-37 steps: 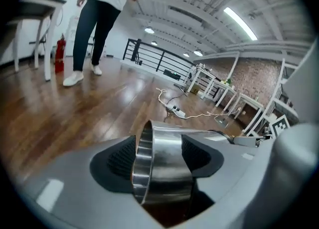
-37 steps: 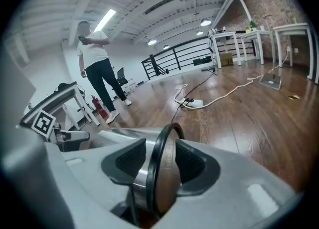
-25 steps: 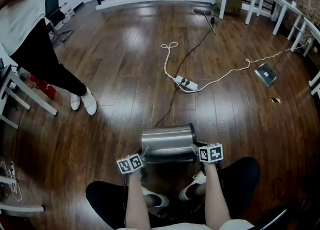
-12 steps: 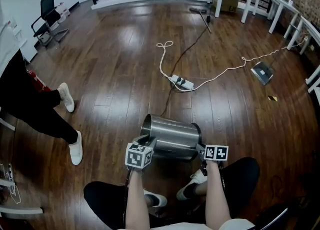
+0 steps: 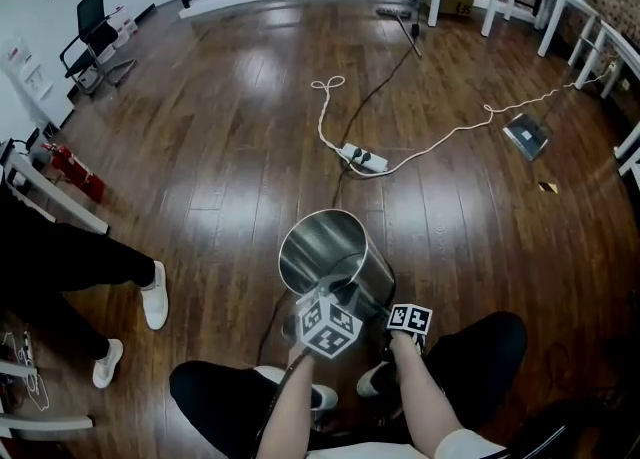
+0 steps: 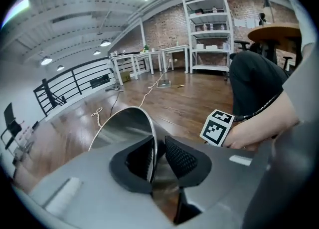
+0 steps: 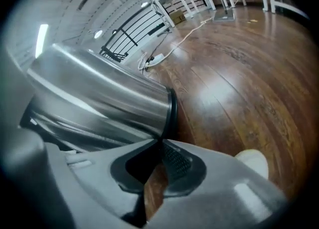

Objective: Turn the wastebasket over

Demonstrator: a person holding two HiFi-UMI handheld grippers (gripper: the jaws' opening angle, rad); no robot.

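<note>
Since a second ago your shiny steel cylindrical wastebasket (image 5: 335, 252) swings from sideways to nearly upright, mouth up, at your 12 o'clock. Your left gripper (image 6: 158, 155) clamps its rim; your right gripper (image 7: 160, 159) is pinched closed, empty, by the base. Probably just settling it flat left.

open floor (image 5: 220, 177) left, power strip (image 5: 362, 157) beyond wastebasket (image 5: 345, 247)

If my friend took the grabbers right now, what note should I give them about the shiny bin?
Left gripper: shut on the rim of the wastebasket.
Right gripper: shut at its black bottom edge; a grip there isn't clear.
Wastebasket: tilted over the wood floor, open mouth facing up.
Done: partly turned. To do: probably tip it on until it stands, then let go.
</note>
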